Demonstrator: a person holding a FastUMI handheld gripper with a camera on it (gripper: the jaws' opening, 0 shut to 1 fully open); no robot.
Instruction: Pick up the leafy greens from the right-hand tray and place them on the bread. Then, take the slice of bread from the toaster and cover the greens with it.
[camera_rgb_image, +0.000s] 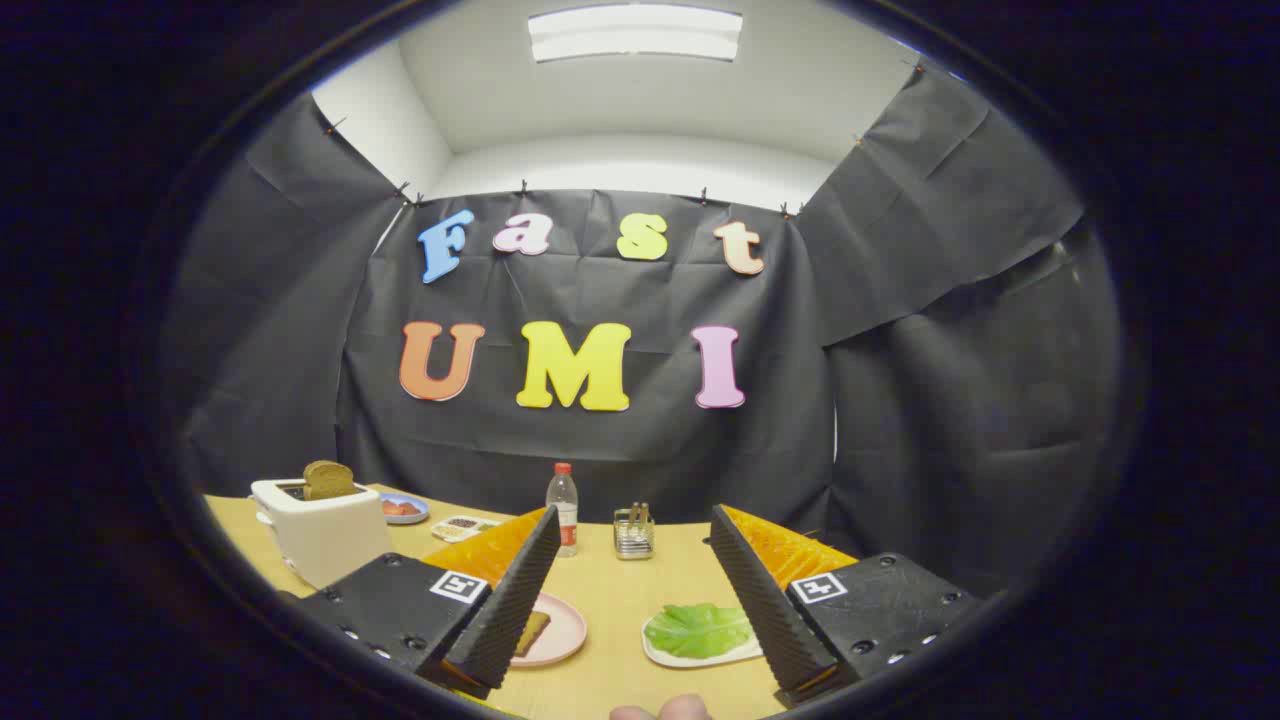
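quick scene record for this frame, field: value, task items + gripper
gripper: open, fingers spread wide, holding nothing
leafy greens: on white tray, beside the right finger
pink plate: bread on it, partly hidden behind the left finger
toaster: white, left on table, bread slice sticking up from a slot
background: bottle, small rack
progress: greens not yet picked

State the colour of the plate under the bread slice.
Pink. The plate shows in the gripper view, partly behind one finger of the open tongs, holding the bread slice.
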